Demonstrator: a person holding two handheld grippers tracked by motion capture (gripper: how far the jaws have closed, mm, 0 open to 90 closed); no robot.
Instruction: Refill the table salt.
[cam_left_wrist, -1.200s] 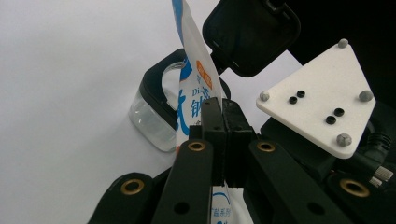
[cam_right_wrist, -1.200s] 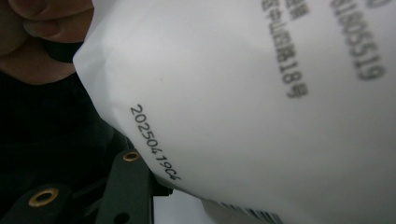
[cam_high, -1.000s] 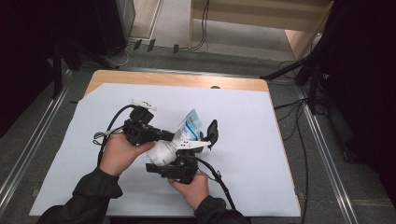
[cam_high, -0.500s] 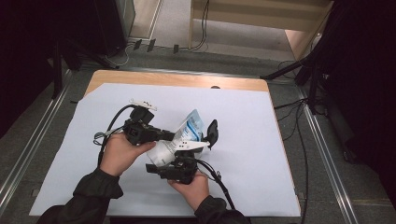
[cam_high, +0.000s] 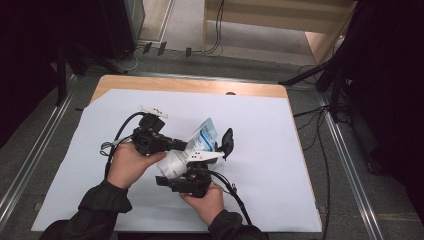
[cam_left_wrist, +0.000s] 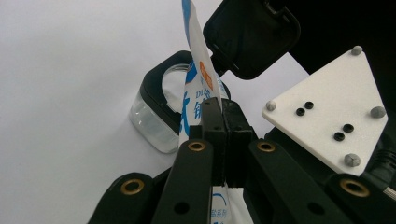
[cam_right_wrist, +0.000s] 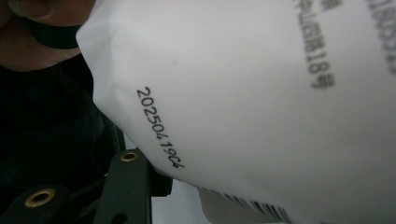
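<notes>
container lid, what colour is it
Black: the open lid stands above the clear container, best seen in the left gripper view.

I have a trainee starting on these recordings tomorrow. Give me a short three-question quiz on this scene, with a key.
1. True or false: the left tool is clamped shut on the white and blue pouch.
2. Multiple choice: the clear container with the black rim has its black lid A) shut tight, B) flipped open, C) lying flat on the table.
3. Short answer: what covers most of the wooden table?

Key:
1. True; its jaws pinch the pouch's edge in the left gripper view.
2. B
3. A white sheet.
</notes>
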